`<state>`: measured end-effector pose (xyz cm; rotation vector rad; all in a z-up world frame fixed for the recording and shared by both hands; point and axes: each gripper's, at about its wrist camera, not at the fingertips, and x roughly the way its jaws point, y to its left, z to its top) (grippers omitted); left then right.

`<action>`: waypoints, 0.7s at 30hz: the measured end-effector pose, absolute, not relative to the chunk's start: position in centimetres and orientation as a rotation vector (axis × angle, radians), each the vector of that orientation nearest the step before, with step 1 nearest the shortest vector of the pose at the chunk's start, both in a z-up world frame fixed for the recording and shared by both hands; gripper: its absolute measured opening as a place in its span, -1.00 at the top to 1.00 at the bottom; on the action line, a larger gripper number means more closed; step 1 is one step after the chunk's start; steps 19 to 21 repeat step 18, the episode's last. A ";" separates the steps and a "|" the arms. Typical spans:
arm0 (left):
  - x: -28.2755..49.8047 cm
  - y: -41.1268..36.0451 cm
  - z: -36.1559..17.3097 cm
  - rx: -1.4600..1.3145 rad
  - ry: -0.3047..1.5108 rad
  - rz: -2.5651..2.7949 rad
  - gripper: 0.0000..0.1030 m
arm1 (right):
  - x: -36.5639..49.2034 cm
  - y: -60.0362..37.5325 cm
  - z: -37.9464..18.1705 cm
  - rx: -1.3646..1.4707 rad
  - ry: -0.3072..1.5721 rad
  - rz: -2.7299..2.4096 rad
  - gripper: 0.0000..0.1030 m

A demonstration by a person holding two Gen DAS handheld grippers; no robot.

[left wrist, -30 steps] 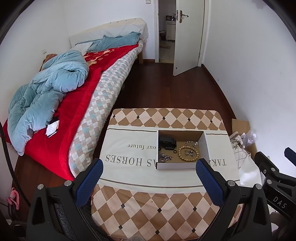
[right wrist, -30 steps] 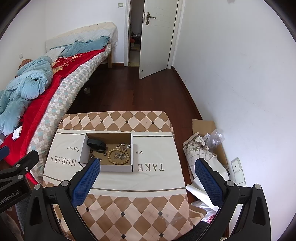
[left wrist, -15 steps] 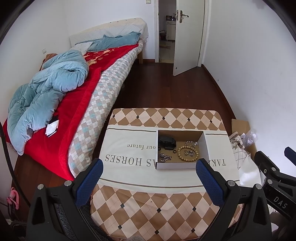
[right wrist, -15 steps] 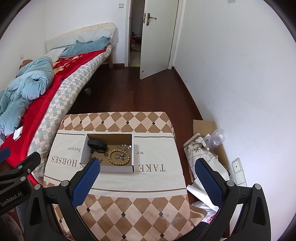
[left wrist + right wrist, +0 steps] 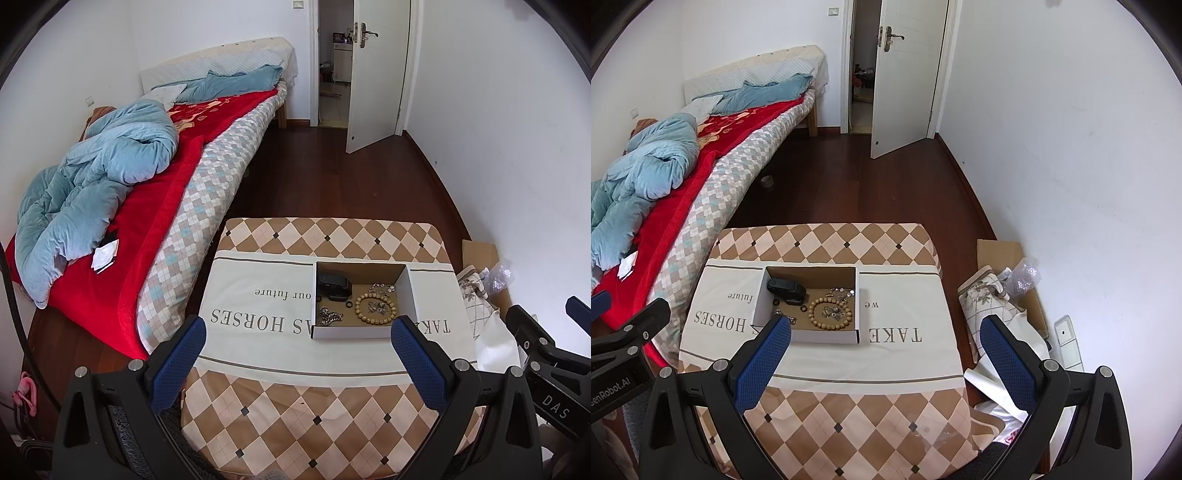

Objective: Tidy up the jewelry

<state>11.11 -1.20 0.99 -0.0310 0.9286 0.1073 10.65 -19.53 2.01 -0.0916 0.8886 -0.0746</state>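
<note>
A shallow white cardboard box (image 5: 351, 331) (image 5: 827, 336) sits on the cloth-covered table (image 5: 258, 391) (image 5: 879, 369). Inside lie a wooden bead bracelet (image 5: 375, 303) (image 5: 829, 313), a black watch-like item (image 5: 334, 286) (image 5: 786, 290), a silver chain (image 5: 328, 316) and small silver pieces (image 5: 382, 287) (image 5: 842, 292). My left gripper (image 5: 297, 347) is open and empty, held above the table's near side. My right gripper (image 5: 884, 345) is open and empty, to the right of the box. Each gripper shows at the edge of the other's view.
A bed (image 5: 155, 206) with red blanket and blue duvet runs along the left. Cardboard, bags and bubble wrap (image 5: 1008, 291) lie on the floor by the right wall. The door (image 5: 905, 74) stands open at the back, past dark wood floor.
Both views have shifted very slightly; the right gripper has drifted a little to the left. Both grippers stay open and nothing in the box has moved.
</note>
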 end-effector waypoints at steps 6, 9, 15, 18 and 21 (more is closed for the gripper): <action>11.2 -1.3 1.2 -0.032 0.929 0.108 -0.99 | 10.6 -19.5 2.1 -0.093 0.886 -0.073 -1.00; 11.2 -1.2 1.2 -0.031 0.927 0.110 -0.99 | 10.7 -19.4 2.2 -0.093 0.886 -0.072 -1.00; 11.2 -1.2 1.2 -0.036 0.928 0.110 -0.99 | 10.7 -19.4 2.4 -0.092 0.885 -0.070 -1.00; 11.1 -1.0 1.3 -0.050 0.925 0.115 -0.99 | 10.7 -19.4 2.3 -0.094 0.883 -0.071 -1.00; 11.1 -1.0 1.3 -0.050 0.925 0.115 -0.99 | 10.7 -19.4 2.3 -0.094 0.883 -0.071 -1.00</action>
